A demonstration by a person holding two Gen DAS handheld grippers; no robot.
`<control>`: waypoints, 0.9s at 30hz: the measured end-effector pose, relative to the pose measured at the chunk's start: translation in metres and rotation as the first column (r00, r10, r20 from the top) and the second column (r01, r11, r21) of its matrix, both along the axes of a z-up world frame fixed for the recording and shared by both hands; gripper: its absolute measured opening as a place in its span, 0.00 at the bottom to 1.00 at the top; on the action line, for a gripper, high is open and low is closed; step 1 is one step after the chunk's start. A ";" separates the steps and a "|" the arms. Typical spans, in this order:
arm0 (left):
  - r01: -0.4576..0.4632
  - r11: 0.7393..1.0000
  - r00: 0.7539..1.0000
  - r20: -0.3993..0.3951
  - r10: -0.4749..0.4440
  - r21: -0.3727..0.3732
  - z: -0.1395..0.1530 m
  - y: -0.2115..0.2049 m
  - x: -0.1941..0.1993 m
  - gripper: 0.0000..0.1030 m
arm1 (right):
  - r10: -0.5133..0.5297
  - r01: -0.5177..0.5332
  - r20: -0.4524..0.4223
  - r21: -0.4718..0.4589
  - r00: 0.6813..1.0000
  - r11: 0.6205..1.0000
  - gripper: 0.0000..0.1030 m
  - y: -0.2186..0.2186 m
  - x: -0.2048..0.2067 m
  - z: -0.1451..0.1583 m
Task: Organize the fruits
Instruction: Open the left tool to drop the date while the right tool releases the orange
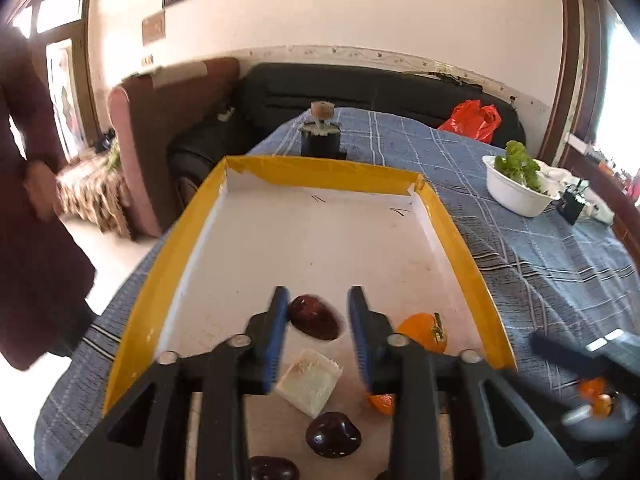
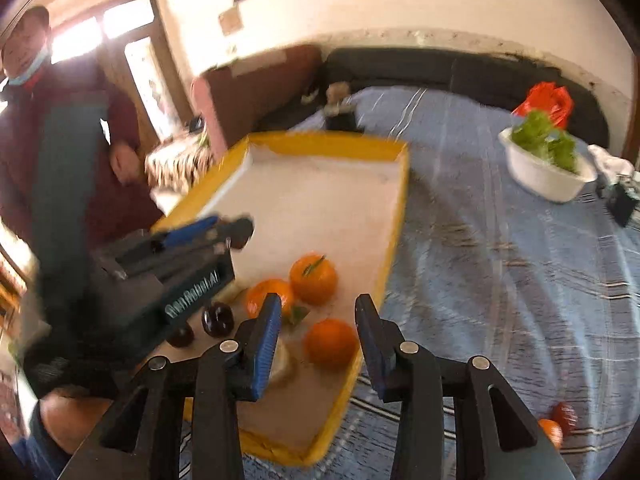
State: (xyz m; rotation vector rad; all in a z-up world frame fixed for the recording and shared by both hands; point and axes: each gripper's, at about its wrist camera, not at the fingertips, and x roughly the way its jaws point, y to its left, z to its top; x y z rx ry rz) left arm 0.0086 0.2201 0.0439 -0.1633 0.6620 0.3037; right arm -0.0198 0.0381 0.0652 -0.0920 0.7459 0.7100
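Fruit lies inside the shallow yellow-rimmed white tray (image 1: 472, 248) on the blue checked tablecloth (image 1: 540, 264). Left gripper (image 1: 318, 312), jaws spread and empty, hangs over a dark red plum (image 1: 314, 317). Right gripper (image 2: 316, 320), also parted, frames a round orange tangerine (image 2: 330, 342). Farther off stands a white bowl of greens (image 1: 516, 196).

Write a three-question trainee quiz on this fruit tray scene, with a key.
1. True or false: the left gripper is clamped on a dark red fruit.
2. How many oranges lie in the yellow tray in the right wrist view?
3. What holds the green leaves? A) white bowl B) red bag C) tray

Key:
1. False; its jaws stand apart, not pressing the fruit.
2. Three; nearest one.
3. A, the white bowl.
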 end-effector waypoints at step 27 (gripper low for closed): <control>-0.201 0.879 0.979 0.060 0.194 0.432 0.008 -0.039 0.000 0.76 | 0.321 -0.318 0.029 0.241 0.947 0.917 0.60 0.061 -0.118 0.090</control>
